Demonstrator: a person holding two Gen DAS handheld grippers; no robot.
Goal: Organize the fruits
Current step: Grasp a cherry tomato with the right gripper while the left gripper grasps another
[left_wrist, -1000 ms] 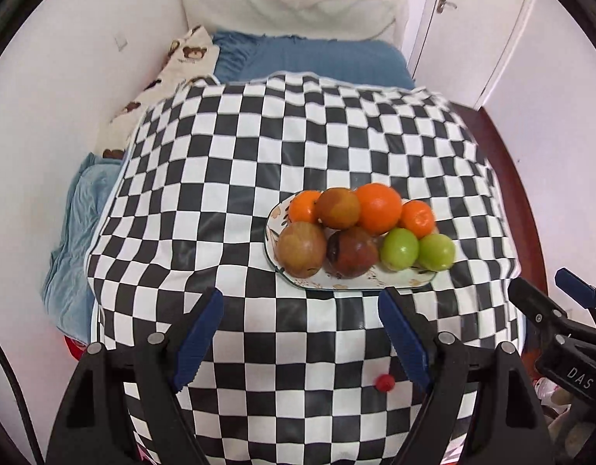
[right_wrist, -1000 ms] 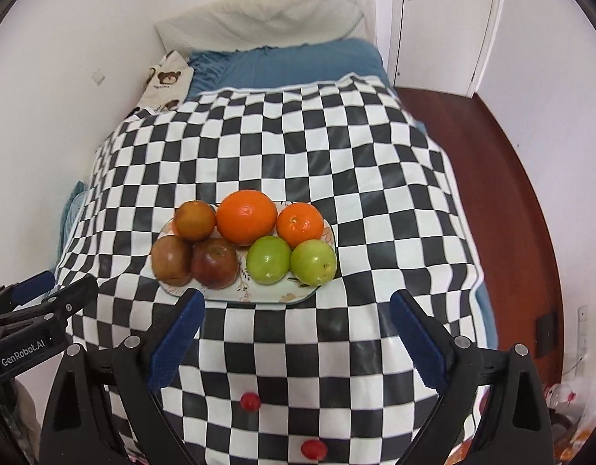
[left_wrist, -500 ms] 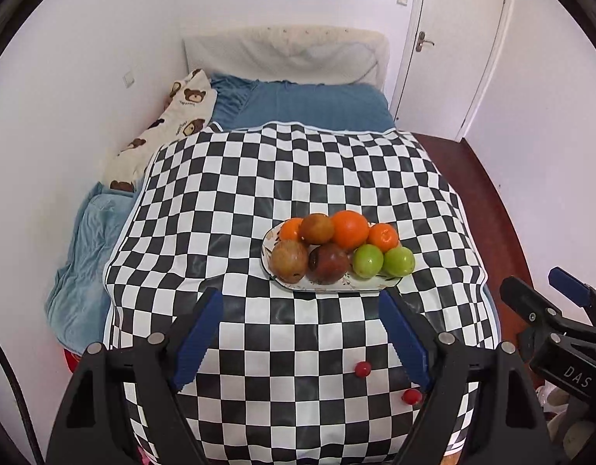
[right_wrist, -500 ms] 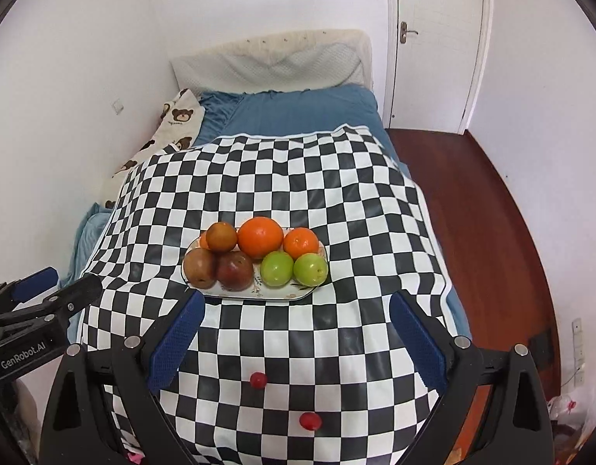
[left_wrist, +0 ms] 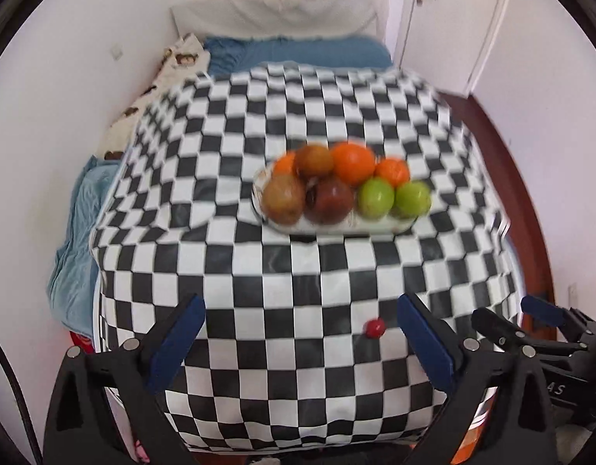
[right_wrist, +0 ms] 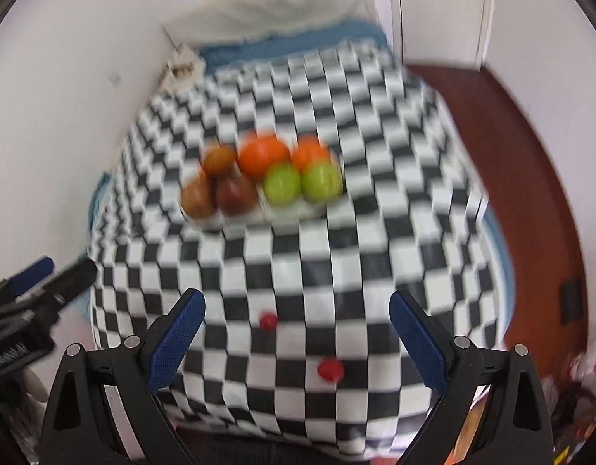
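Note:
A white oval plate (left_wrist: pixel 336 228) on the checkered tablecloth (left_wrist: pixel 228 147) holds oranges (left_wrist: pixel 352 162), two green fruits (left_wrist: pixel 375 197) and brown-red fruits (left_wrist: pixel 329 199); the same plate (right_wrist: pixel 298 211) shows blurred in the right wrist view. A small red fruit (left_wrist: pixel 375 327) lies loose near the table's front; the right wrist view shows two such small red fruits (right_wrist: pixel 267 321) (right_wrist: pixel 330 370). My left gripper (left_wrist: pixel 299 310) hangs over the front of the table, its jaws opening with nothing between them. My right gripper (right_wrist: pixel 294 298) is open and empty, well short of the plate.
A bed with blue bedding (left_wrist: pixel 298 52) and a bear-print pillow (left_wrist: pixel 181 58) lies beyond the table. A white door (left_wrist: pixel 453 19) and dark wooden floor (right_wrist: pixel 522 147) are to the right. A white wall runs close along the left.
Both cameras have come in closer to the table than half a second ago, so the plate looks larger. The left jaws stand wider apart. Both views are motion-blurred.

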